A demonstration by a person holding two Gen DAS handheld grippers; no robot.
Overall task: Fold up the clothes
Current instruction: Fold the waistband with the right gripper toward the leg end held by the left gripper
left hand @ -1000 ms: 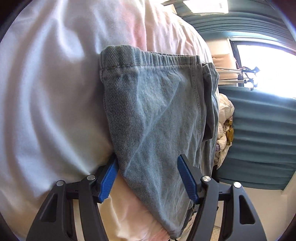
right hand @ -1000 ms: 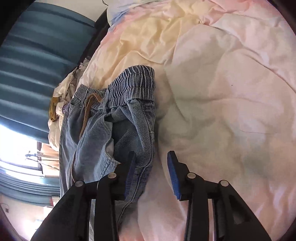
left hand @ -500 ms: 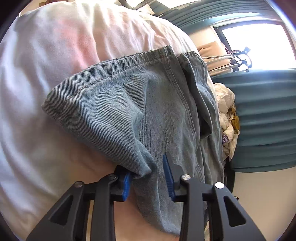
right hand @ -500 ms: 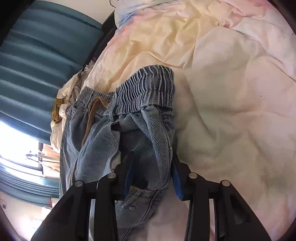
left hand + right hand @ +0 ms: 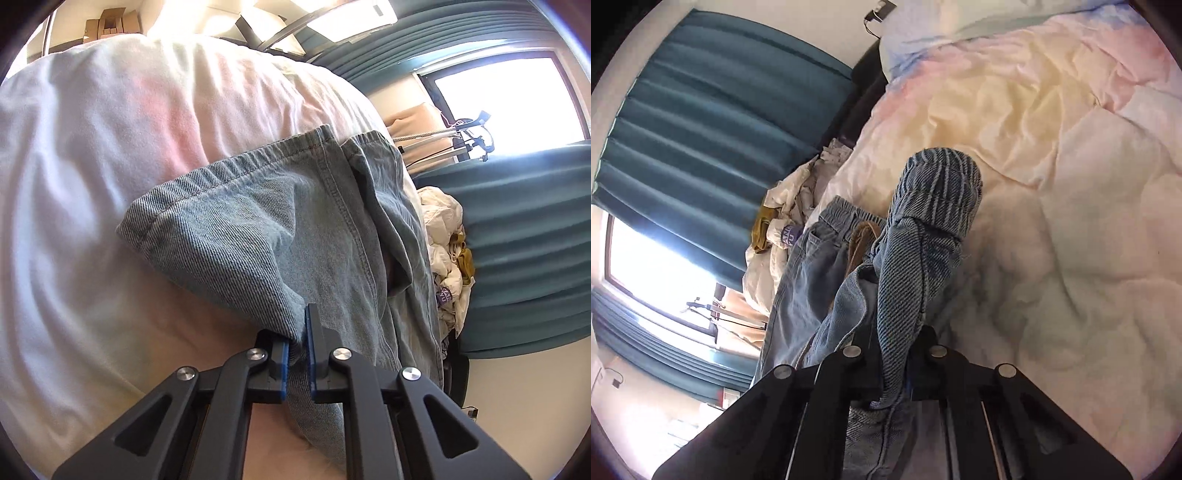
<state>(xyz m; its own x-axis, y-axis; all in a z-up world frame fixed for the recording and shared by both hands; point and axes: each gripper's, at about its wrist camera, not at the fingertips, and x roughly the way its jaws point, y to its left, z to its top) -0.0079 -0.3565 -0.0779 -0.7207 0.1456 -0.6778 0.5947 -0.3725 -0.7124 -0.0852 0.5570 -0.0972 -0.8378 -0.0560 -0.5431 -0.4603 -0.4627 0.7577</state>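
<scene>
A pair of light blue jeans [image 5: 280, 236] lies on a pale pink and cream duvet [image 5: 110, 155]. My left gripper [image 5: 295, 341] is shut on a fold of a jeans leg near its hem, the blue pads pinching the denim. In the right wrist view my right gripper [image 5: 894, 354] is shut on the jeans [image 5: 923, 236] near the elastic waistband, which bunches up above the fingers. The rest of the jeans trails off to the left beside it.
A heap of white and yellow clothes [image 5: 786, 214] lies at the bed's edge, also in the left wrist view [image 5: 447, 243]. Teal curtains [image 5: 701, 122] and a bright window [image 5: 509, 99] stand beyond. A pillow [image 5: 942, 33] lies at the bed's head.
Both grippers have closed from open onto the denim. The left pinched the leg fold, the right pinched the waistband part, which has lifted and bunched.
</scene>
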